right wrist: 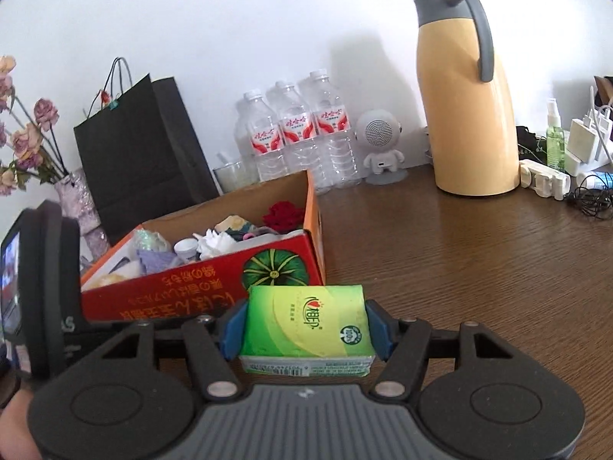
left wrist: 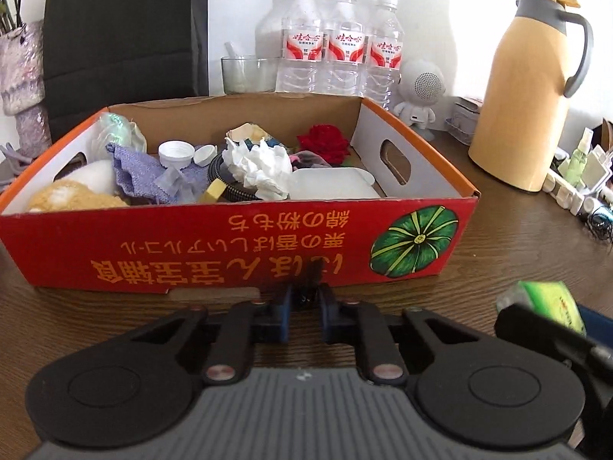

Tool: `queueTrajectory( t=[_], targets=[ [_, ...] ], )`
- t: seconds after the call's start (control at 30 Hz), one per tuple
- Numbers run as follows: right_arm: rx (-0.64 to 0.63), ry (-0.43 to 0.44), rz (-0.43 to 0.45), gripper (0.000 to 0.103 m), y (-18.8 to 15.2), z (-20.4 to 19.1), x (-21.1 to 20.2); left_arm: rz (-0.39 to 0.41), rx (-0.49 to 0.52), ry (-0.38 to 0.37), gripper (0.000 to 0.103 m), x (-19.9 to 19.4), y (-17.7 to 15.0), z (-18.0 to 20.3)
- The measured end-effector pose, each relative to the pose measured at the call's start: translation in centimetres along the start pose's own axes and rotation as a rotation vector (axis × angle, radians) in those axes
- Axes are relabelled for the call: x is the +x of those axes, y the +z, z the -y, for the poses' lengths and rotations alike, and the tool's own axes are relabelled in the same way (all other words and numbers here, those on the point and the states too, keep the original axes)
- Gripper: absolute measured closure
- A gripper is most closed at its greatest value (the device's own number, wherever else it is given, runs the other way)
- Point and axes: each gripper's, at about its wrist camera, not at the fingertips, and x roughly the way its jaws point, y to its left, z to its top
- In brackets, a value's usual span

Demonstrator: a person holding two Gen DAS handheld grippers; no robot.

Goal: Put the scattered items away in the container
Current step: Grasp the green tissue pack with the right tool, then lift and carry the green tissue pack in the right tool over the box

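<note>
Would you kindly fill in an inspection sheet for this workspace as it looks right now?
Surface: dark wooden table, bare in front of the jug.
Job's things: red cardboard box holding crumpled tissue, purple cloth, red flower and more; green tissue pack outside it.
Clutter: three water bottles, yellow thermos jug, robot-shaped speaker, glass bowl, spray bottle.
Grippers: left gripper shut, apparently on a small dark object I cannot identify; right gripper shut on the tissue pack.
Cables: black cord and chargers at far right.
Surroundings: white wall, black paper bag, dried flowers.
</note>
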Motion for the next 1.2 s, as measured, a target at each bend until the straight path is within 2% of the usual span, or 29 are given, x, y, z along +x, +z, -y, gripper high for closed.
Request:
queueTrajectory(
  t=[0.27,0.57,0.67,0.8,0.87,0.97,1.1,1.2],
  targets=[
    [-0.019,0.011,-0.016,0.040,-0.4,-0.3,0.3,0.044,-0.010,0.002,0.096,-3.1,-0.4,-1.2],
    [-0.137,0.030,0.048,0.041,-0.8,-2.9,-0.7,0.262,-0.052,0.112,0.096,-13.9,-3.7,-5.6],
    [-0.163,0.041,0.092,0.041,-0.9,-5.0,-2.8,0.275,-0.061,0.130,0.096,-16.6,-4.9,-6.8],
    [-0.144,0.126,0.122,0.041,-2.7,-8.1,-6.7,0.311,-0.088,0.137,0.096,-19.8,-7.5,-7.9],
    [-0.163,0.135,0.172,0.041,-4.1,-9.2,-8.8,0.380,-0.097,0.137,0.096,-21.9,-9.1,-7.8],
    [-0.197,0.125,0.305,0.041,-6.3,-10.1,-12.6,0.512,-0.128,0.131,0.096,-25.2,-11.4,-7.6],
    [-0.235,0.106,0.457,0.041,-8.0,-10.4,-16.5,0.586,-0.147,0.118,0.096,-27.6,-12.5,-7.4],
    [-0.227,0.103,0.484,0.041,-8.0,-10.2,-17.4,0.616,-0.151,0.111,0.096,-28.3,-12.2,-7.4]
  ],
)
